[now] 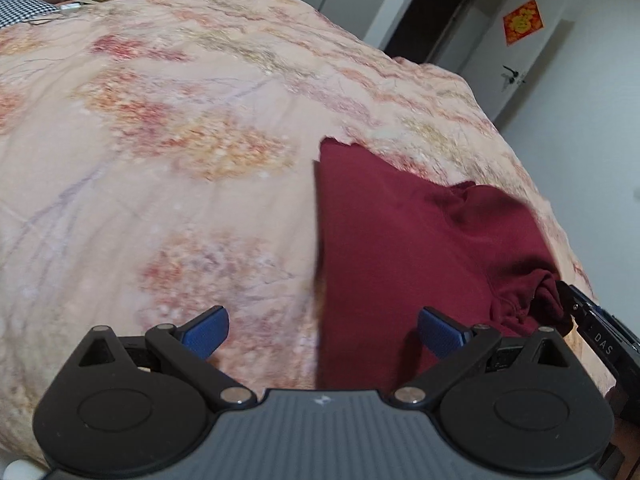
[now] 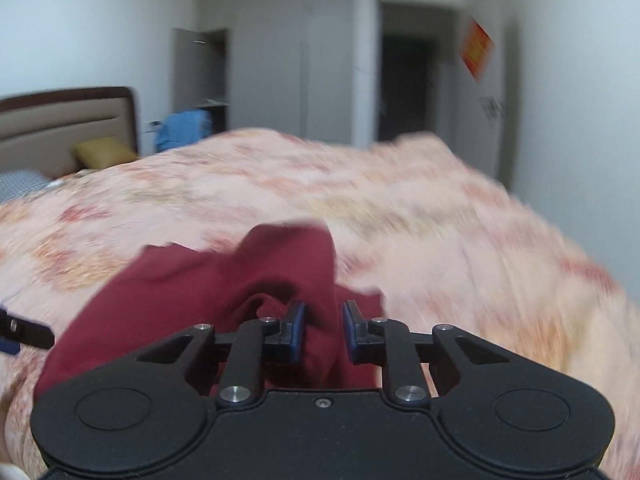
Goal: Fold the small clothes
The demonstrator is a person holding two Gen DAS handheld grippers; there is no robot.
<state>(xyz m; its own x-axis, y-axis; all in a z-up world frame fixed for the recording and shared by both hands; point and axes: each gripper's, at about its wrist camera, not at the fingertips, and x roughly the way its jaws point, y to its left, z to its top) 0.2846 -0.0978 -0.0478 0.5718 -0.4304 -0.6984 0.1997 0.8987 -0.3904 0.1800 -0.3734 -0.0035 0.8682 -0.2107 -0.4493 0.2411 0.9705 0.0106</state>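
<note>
A dark red garment point(image 1: 400, 240) lies partly spread on the floral pink bedspread point(image 1: 160, 160), near the bed's right edge. My left gripper point(image 1: 322, 332) hovers open above the garment's straight left edge, blue pads wide apart and holding nothing. My right gripper point(image 2: 325, 330) has a raised, bunched fold of the garment point(image 2: 200, 280) pinched between its narrow-set blue pads. In the left wrist view the right gripper point(image 1: 560, 292) grips the garment's gathered right corner. One black finger of the left gripper point(image 2: 28, 332) shows at the far left of the right wrist view.
The bedspread point(image 2: 440, 240) drops off toward the grey floor on the right. A headboard point(image 2: 60, 120), a yellow pillow point(image 2: 104, 152) and blue clothing point(image 2: 184, 124) lie at the far end. A dark doorway point(image 2: 404, 80) and a door with a red decoration point(image 1: 524, 20) stand beyond.
</note>
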